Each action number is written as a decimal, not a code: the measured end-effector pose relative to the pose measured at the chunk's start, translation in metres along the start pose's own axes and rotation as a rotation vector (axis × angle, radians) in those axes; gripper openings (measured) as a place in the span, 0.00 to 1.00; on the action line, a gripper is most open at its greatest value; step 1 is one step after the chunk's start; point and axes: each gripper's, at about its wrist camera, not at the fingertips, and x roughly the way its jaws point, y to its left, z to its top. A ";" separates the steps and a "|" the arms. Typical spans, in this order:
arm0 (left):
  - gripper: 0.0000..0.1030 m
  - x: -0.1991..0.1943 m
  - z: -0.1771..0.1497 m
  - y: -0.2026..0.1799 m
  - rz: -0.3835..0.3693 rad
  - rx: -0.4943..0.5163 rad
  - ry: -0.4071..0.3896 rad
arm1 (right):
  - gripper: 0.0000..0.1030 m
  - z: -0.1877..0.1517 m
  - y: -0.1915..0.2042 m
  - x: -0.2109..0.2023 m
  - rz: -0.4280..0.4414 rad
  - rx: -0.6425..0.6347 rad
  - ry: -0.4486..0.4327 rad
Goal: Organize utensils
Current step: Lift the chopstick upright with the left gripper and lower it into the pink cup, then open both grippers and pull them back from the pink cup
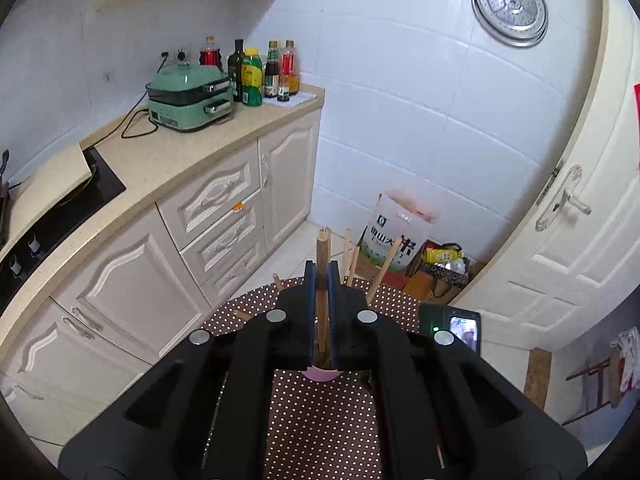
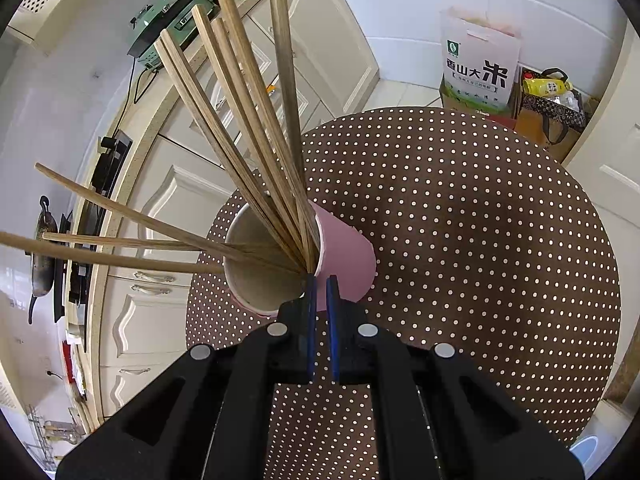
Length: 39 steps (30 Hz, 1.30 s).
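Fanning wooden chopsticks (image 2: 248,152) fill pink cup (image 2: 344,256).

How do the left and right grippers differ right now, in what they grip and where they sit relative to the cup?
The left gripper is clamped on a wooden chopstick standing between its pads, above the pink cup; the right gripper pinches the cup's rim, with no chopstick between its pads.
The left looks out over the kitchen; the right looks into the cup, where the other chopsticks fan out.
Both are shut, over the dotted table.
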 end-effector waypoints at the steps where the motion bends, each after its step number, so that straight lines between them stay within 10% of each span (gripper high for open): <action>1: 0.05 0.006 -0.002 -0.001 0.002 -0.001 0.011 | 0.04 0.000 0.000 0.000 0.000 0.000 0.000; 15: 0.05 0.100 -0.043 0.000 0.002 -0.017 0.192 | 0.07 -0.002 0.002 0.000 -0.009 -0.010 0.002; 26: 0.07 0.112 -0.055 0.004 -0.020 0.016 0.150 | 0.07 -0.004 -0.004 0.004 -0.013 0.032 0.034; 29: 0.35 0.112 -0.057 0.006 -0.061 0.025 0.186 | 0.17 -0.004 -0.007 -0.002 -0.019 0.040 0.018; 30: 0.65 0.109 -0.057 0.006 -0.056 0.025 0.174 | 0.22 -0.004 -0.008 -0.006 -0.021 0.042 0.011; 39: 0.69 0.077 -0.064 0.008 -0.020 0.043 0.088 | 0.52 -0.016 -0.017 -0.047 -0.097 0.025 -0.094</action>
